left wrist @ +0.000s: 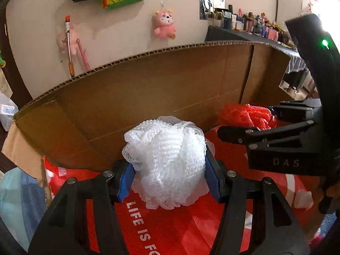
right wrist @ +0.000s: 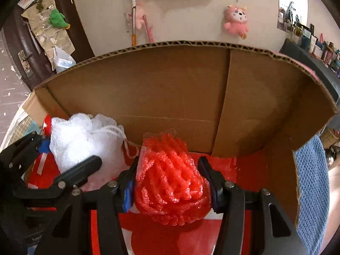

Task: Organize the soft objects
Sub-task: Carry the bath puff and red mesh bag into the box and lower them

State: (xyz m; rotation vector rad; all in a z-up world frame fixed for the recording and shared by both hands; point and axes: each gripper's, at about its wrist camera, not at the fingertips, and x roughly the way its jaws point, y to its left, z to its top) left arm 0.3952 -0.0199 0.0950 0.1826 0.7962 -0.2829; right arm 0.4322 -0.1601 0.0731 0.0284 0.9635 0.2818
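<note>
My left gripper [left wrist: 167, 178] is shut on a white mesh bath puff [left wrist: 165, 155], held inside a cardboard box [left wrist: 148, 80] above its red lining [left wrist: 174, 229]. My right gripper [right wrist: 170, 182] is shut on a red mesh bath puff [right wrist: 172, 180], also inside the box [right wrist: 170, 80]. In the left wrist view the right gripper [left wrist: 250, 125] and the red puff [left wrist: 246, 114] show at the right. In the right wrist view the left gripper [right wrist: 63, 159] and the white puff [right wrist: 82, 140] show at the left. The two puffs are side by side, apart.
The box's tall back wall stands close ahead. A blue towel [right wrist: 312, 180] hangs by the box's right side. Blue cloth [left wrist: 19, 201] lies outside at the left. Pink plush toys [left wrist: 165, 24] hang on the wall behind, and a cluttered dark table [left wrist: 250, 31] stands to the right.
</note>
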